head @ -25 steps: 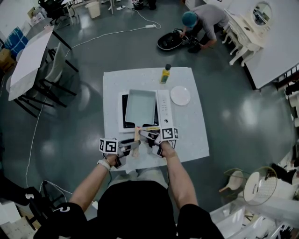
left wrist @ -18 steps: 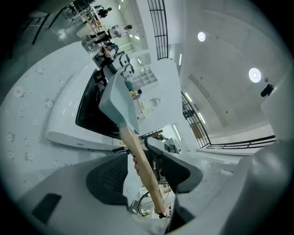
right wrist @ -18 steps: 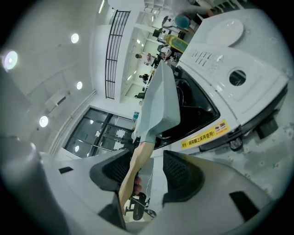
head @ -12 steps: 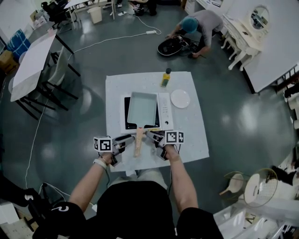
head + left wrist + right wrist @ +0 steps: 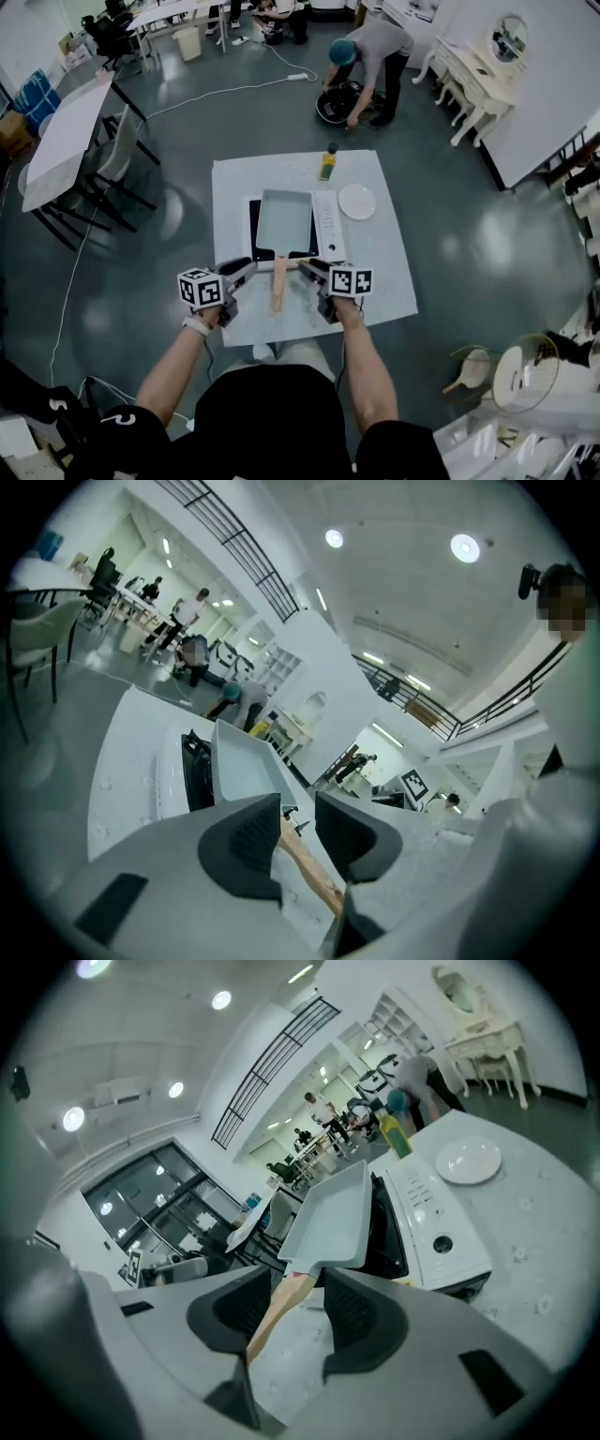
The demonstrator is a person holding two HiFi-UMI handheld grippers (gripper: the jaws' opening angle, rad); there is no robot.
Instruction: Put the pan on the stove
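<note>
Since the pan (image 5: 283,217) already sits on the stove (image 5: 328,225) at the middle of the bench (image 5: 384,281), the task looks done. The left tongs (image 5: 240,269) and right tongs (image 5: 313,269) are closing with nothing between them, 1 at each side of the wooden handle (image 5: 278,286), not touching it. The handle ends near the front edge of the bench, and both sides are free for pulling back.

Head view looks steeply dwn; both gripper views, low/close, share pan (image 5: 283,220).
</note>
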